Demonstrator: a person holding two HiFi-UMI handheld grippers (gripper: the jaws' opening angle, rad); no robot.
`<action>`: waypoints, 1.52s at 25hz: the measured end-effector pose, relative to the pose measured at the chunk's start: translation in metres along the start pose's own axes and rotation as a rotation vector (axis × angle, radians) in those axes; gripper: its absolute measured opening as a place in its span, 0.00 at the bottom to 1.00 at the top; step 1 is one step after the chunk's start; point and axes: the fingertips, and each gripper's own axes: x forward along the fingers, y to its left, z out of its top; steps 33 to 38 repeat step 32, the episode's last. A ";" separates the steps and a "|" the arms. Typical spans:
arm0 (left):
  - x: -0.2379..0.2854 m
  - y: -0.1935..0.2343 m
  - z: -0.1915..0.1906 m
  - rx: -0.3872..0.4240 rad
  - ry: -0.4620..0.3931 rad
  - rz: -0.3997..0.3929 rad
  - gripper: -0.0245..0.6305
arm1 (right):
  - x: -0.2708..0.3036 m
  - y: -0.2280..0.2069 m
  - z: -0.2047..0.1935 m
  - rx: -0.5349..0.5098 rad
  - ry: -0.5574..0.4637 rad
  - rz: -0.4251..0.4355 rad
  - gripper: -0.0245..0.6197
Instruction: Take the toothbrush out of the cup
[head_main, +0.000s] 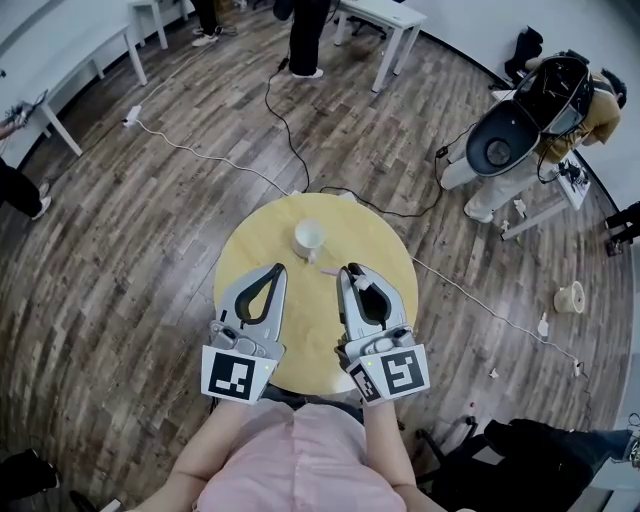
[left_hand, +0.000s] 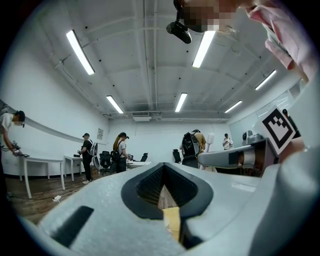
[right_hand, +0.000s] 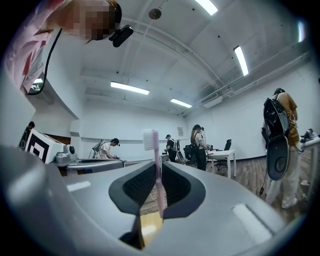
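Right gripper view: we see the right gripper (right_hand: 157, 165) pinching the slim pink plastic toothbrush (right_hand: 150, 142); so narrow a hold may let it swivel or slip. Left gripper (left_hand: 163, 166) closed, empty.

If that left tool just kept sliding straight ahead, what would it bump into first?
Probably the white ceramic cup on the round yellow table: the left tool aims at its left edge, though it might slip past beside it; depth is unclear.
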 end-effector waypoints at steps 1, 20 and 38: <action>0.000 0.000 0.001 -0.001 -0.003 0.000 0.03 | 0.000 0.000 0.000 -0.001 -0.001 -0.001 0.11; 0.001 -0.004 0.004 0.000 -0.013 0.006 0.03 | 0.000 0.003 0.000 -0.006 0.015 0.019 0.11; -0.002 0.001 0.000 -0.005 -0.013 0.002 0.03 | 0.004 0.011 -0.004 -0.009 0.017 0.024 0.11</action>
